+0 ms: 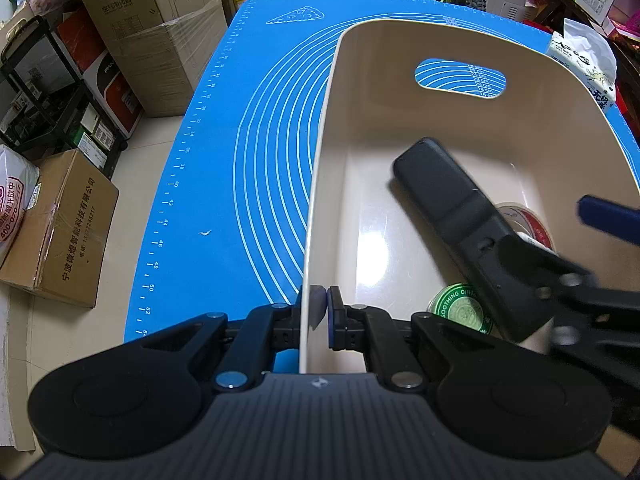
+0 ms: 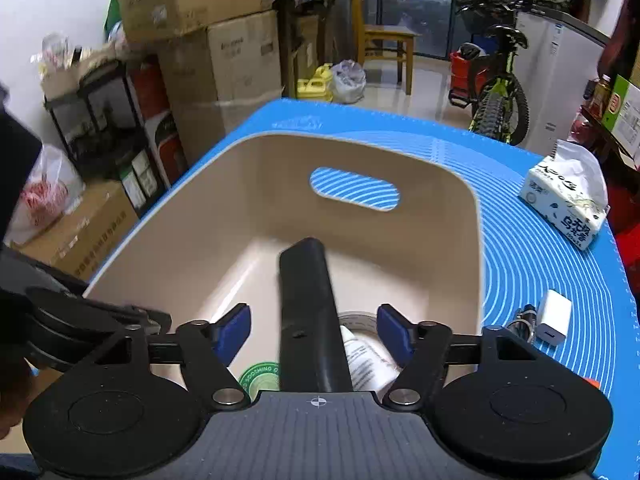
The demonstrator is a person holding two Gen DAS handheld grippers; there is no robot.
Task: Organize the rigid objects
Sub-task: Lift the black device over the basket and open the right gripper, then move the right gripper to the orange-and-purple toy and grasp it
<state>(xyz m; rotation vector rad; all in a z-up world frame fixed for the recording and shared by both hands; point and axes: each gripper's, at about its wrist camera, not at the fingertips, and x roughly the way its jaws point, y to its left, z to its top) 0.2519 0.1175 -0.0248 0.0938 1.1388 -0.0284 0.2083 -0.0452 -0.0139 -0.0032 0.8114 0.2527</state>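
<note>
- Left wrist view shows a big beige plastic bin (image 1: 460, 120) with an oval handle hole, sitting on a blue rubber mat with white rings (image 1: 260, 140) that covers the bench.
- Brown cardboard boxes (image 1: 160, 40) and a black metal rack (image 1: 44, 92) stand on the floor just beside the bench.
- A white tissue pack (image 2: 568, 204) lies on the mat, to the right of the bin.
- A small white charger block (image 2: 554, 316) and a little shiny metal thing (image 2: 524, 320) lie on the mat near the bin's right wall.
- A green and black bike (image 2: 500, 100) stands past the far end of the bench.
- Inside the bin sit a round green tin (image 1: 460, 308), a roll of tape (image 1: 528, 224) and a white tube (image 2: 364, 356).
- The left gripper (image 1: 320, 312) has its jaws squeezed tight on the bin's left wall, one finger on each side.
- The right gripper (image 2: 316, 332) is over the bin with its jaws spread wide, and its blue pads (image 2: 236, 328) touch nothing.
- A long black remote control (image 2: 308, 308) is between those open jaws, tilted, with its far end down in the bin. It looks blurry, and I cannot tell what its near end rests on.
</note>
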